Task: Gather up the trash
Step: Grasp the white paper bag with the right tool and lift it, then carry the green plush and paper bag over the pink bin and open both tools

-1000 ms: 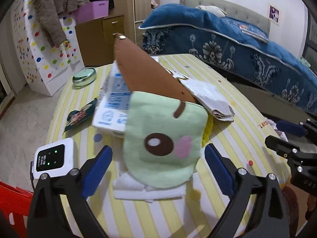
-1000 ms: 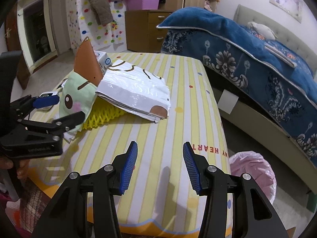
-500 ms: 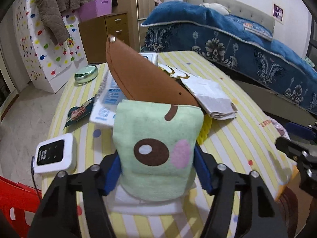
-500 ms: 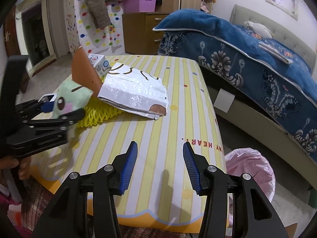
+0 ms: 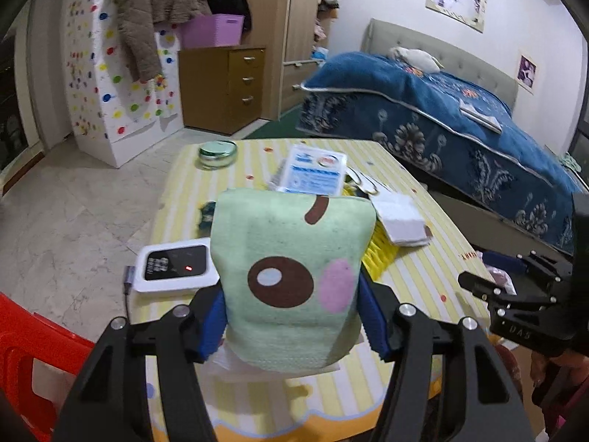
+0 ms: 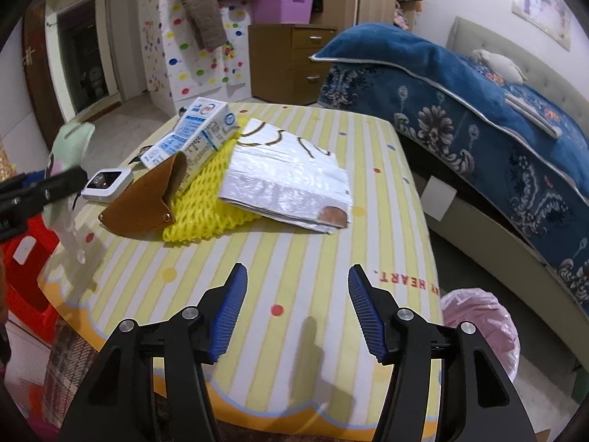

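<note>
My left gripper (image 5: 291,316) is shut on a pale green fabric pouch (image 5: 291,280) with a cartoon eye and pink cheek, held up above the near table corner. A crumpled white tissue (image 6: 70,235) hangs under it. The right wrist view shows the same pouch (image 6: 71,143) at the left edge. On the striped table (image 6: 331,250) lie a brown leather flap (image 6: 147,202), a yellow foam net (image 6: 206,202), a milk carton (image 6: 198,132) and a white plastic bag (image 6: 287,180). My right gripper (image 6: 296,309) hovers over the near table edge, jaws opening, nothing between them.
A white device with a dark screen (image 5: 173,265) and a round green tin (image 5: 217,151) sit on the table's left side. A pink bin bag (image 6: 478,324) stands on the floor at the right. A red chair (image 5: 33,361) is at the left; a blue-covered bed (image 6: 460,92) is behind.
The left jaws closed on the green pouch and lifted it off the pile toward me. The brown flap that stood behind it now lies on the table. The right jaws widened.
</note>
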The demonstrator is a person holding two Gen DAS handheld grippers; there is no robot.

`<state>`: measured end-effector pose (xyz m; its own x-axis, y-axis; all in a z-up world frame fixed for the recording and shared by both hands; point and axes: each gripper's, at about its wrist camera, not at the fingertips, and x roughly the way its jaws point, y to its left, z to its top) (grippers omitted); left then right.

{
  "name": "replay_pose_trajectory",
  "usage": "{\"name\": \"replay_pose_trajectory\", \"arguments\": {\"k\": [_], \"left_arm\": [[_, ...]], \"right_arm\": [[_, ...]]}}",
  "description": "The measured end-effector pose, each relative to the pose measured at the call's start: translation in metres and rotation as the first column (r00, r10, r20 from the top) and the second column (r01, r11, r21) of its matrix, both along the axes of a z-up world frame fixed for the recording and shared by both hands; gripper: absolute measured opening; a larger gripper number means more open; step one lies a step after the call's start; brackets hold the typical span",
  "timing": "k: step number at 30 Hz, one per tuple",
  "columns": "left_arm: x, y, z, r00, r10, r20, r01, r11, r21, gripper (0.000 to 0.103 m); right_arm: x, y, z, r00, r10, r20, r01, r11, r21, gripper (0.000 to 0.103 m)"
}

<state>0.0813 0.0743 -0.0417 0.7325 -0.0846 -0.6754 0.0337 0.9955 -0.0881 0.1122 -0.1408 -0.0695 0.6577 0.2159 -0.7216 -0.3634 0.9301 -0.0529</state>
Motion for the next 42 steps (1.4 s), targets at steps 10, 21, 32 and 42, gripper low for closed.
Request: {"name": "replay_pose_trajectory", "arguments": {"k": [10, 21, 32, 42], "left_arm": [[0.011, 0.005, -0.001, 1.000, 0.014, 0.002, -0.014, 1.000, 0.000, 0.060], [0.023, 0.010, -0.005, 1.000, 0.030, -0.003, -0.030, 1.000, -0.004, 0.060], [0.017, 0.010, -0.005, 1.000, 0.026, -0.003, -0.026, 1.000, -0.007, 0.060], [-0.007, -0.015, 0.011, 0.998, -0.054, 0.038, 0.055, 0.998, -0.027, 0.060]], "right_arm": [[0.027, 0.029, -0.013, 0.999, 0.030, 0.011, -0.029, 0.996, -0.084, 0.059], [0.064, 0.051, -0.037, 0.997, 0.063, 0.033, -0.054, 0.970, -0.235, 0.064], [0.053, 0.029, 0.005, 0.991, 0.052, 0.125, -0.034, 0.989, -0.143, 0.000], [0.004, -0.024, 0.085, 0.989, -0.012, 0.149, -0.008, 0.992, 0.129, 0.000]]}}
